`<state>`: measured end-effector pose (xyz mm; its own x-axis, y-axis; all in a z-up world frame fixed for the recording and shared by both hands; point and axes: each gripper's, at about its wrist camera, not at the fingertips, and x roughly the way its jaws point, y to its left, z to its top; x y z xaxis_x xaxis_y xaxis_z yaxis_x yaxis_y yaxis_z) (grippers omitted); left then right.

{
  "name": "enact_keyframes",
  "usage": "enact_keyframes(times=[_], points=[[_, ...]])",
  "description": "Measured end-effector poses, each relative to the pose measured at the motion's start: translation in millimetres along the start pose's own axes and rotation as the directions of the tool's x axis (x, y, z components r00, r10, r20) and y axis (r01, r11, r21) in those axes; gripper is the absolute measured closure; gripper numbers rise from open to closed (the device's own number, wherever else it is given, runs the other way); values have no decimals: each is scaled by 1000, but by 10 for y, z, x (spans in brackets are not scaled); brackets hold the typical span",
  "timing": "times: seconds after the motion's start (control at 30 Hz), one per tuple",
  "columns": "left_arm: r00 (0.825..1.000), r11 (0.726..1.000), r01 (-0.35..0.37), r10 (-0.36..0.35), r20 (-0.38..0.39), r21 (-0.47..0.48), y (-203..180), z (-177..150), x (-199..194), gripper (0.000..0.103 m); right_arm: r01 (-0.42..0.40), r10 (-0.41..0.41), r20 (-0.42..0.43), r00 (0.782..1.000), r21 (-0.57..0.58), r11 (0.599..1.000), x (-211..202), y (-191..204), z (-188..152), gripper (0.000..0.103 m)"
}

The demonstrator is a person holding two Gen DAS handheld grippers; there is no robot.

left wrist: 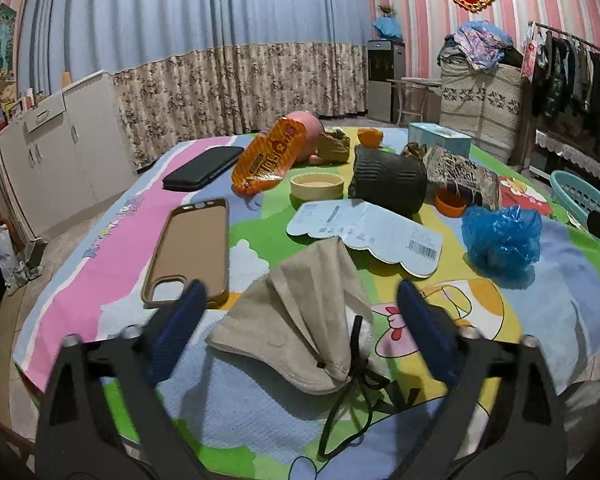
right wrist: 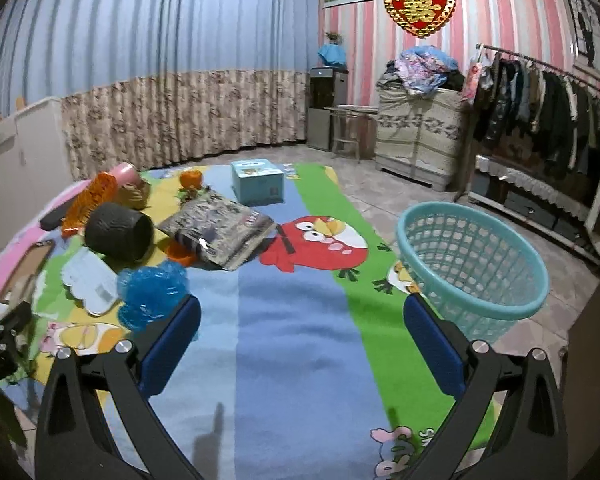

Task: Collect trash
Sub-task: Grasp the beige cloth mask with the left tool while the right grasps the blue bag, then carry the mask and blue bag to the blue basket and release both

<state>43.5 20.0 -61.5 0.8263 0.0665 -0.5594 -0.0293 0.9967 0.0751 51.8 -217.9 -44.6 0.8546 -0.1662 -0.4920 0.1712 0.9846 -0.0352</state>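
Note:
A beige face mask (left wrist: 300, 312) with black straps lies between the blue fingers of my left gripper (left wrist: 300, 300), which is open around it. A white paper label (left wrist: 364, 232), a crumpled blue plastic bag (left wrist: 500, 240), an orange snack wrapper (left wrist: 268, 156) and a dark patterned packet (left wrist: 460, 176) lie beyond on the cartoon blanket (left wrist: 100, 240). My right gripper (right wrist: 302, 316) is open and empty above the blanket (right wrist: 292, 340). The teal basket (right wrist: 472, 264) stands just beyond its right finger. The blue bag (right wrist: 152, 292) lies by its left finger.
A brown phone case (left wrist: 188, 248), a black phone (left wrist: 204, 168), a beige bowl (left wrist: 316, 186), a black pot on its side (left wrist: 388, 180), an orange dish (left wrist: 452, 202) and a blue box (right wrist: 256, 182) lie on the blanket. White cabinets stand left, a clothes rack right.

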Motion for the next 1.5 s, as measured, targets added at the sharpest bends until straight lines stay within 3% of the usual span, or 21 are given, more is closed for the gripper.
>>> enact_keyframes(times=[0.03, 0.1, 0.3, 0.57, 0.9, 1.03, 1.07, 1.13, 1.2, 1.5], points=[[1000, 1000, 16, -16, -16, 2, -2, -3, 31, 31, -11, 11, -6, 1000, 6, 1000, 7, -8, -4, 4], [999, 999, 35, -35, -41, -1, 10, -19, 63, 52, -43, 43, -25, 999, 24, 999, 32, -25, -20, 4], [996, 998, 68, -68, -50, -6, 34, 74, 39, 83, -73, 74, -30, 997, 14, 997, 28, 50, -8, 4], [998, 999, 42, -44, 49, 34, 113, 422, -149, 86, -118, 116, -32, 993, -52, 992, 26, 354, 69, 4], [999, 1000, -4, 5, 51, -4, 427, 607, 67, 86, -179, 162, -136, 977, -125, 976, 346, 774, 57, 6], [999, 1000, -9, 10, 53, -14, 460, 635, 114, 86, -242, 218, -188, 958, -114, 963, 451, 861, 26, 37], [998, 1000, -11, 12, 55, -15, 457, 644, 114, 86, -253, 229, -189, 955, -113, 961, 451, 868, 18, 41], [998, 1000, -15, 15, 57, -14, 443, 655, 117, 86, -287, 263, -188, 946, -119, 950, 440, 892, 22, 63], [998, 1000, -13, 14, 60, -13, 407, 683, 112, 86, -313, 291, -179, 940, -115, 943, 413, 867, 49, 75], [994, 999, 35, -37, 100, 22, -18, 888, 3, 86, -313, 311, -75, 947, -9, 950, 207, 183, 389, 79]])
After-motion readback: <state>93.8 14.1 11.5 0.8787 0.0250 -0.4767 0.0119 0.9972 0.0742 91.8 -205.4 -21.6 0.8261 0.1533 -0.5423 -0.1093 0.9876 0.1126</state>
